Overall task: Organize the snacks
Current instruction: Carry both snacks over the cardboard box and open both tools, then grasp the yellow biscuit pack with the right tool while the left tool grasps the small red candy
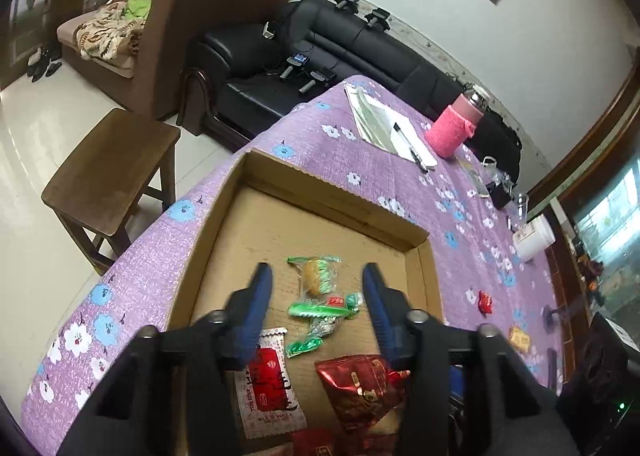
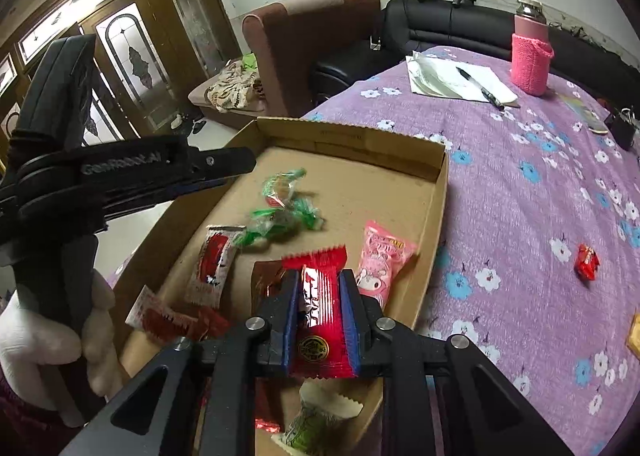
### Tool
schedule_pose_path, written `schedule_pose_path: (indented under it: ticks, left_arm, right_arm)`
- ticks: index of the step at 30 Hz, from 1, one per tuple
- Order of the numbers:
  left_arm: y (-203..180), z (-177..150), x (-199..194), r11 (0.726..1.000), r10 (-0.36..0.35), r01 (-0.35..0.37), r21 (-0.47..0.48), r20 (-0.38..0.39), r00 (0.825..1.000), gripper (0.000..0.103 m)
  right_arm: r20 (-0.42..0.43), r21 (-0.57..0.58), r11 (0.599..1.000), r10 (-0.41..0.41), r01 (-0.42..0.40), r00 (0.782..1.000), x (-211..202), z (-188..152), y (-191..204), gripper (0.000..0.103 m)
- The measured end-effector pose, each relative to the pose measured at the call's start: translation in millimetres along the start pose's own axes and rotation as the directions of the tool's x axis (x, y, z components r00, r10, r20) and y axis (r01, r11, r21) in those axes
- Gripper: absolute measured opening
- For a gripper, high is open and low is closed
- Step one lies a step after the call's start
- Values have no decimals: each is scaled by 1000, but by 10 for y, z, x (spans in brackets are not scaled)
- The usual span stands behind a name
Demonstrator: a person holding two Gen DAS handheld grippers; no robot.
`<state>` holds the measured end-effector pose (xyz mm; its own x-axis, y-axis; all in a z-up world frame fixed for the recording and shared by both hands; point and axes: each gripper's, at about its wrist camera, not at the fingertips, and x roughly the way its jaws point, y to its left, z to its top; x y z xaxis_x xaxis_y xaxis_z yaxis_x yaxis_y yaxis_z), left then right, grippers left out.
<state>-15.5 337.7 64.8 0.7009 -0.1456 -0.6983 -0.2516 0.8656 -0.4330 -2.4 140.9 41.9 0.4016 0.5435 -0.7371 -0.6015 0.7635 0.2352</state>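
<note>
A shallow cardboard box [image 1: 320, 184] [image 2: 436, 192] lies on the purple flowered tablecloth and holds several wrapped snacks. My left gripper [image 1: 318, 280] is open and empty above green-wrapped candies [image 1: 320, 310] in the box; it shows from the side in the right wrist view [image 2: 224, 172]. My right gripper [image 2: 320, 288] is shut on a red snack packet [image 2: 320, 320] and holds it over the box's near part. A pink packet [image 2: 380, 264] and a red-and-white packet [image 2: 212, 268] lie in the box. A small red candy [image 2: 587, 261] [image 1: 485, 302] lies loose on the cloth.
A yellow snack [image 1: 519, 338] lies on the cloth near the right edge. Papers with a pen [image 2: 460, 80], a pink bottle [image 2: 530, 56], a white jar [image 1: 534, 242] and small items stand farther back. A wooden stool [image 1: 112, 176] and sofas stand beyond the table.
</note>
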Motion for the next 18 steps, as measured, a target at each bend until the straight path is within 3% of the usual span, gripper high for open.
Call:
schedule_pose_path:
  ticks: [2, 6, 10, 14, 18]
  left_arm:
    - [-36, -8, -72, 1000, -14, 14, 3, 11, 1000, 48]
    - [-184, -38, -258, 998, -63, 63, 5, 35, 997, 56]
    - [-484, -101, -414, 992, -117, 114, 58, 42, 992, 65]
    - [-840, -198, -458, 979, -175, 171, 111, 24, 984, 69]
    - [-1201, -369, -440, 959, -236, 237, 158, -27, 971, 69]
  right_arm:
    - [15, 12, 1000, 9, -9, 1000, -95, 4, -48, 30]
    - [73, 42, 999, -4, 1, 997, -429, 5, -247, 32]
    - [135, 107, 991, -90, 76, 987, -911, -138, -765, 48]
    - [135, 254, 947, -234, 195, 963, -1293, -360, -1551, 49]
    - [93, 397, 882, -313, 253, 945, -1483, -597, -2257, 48]
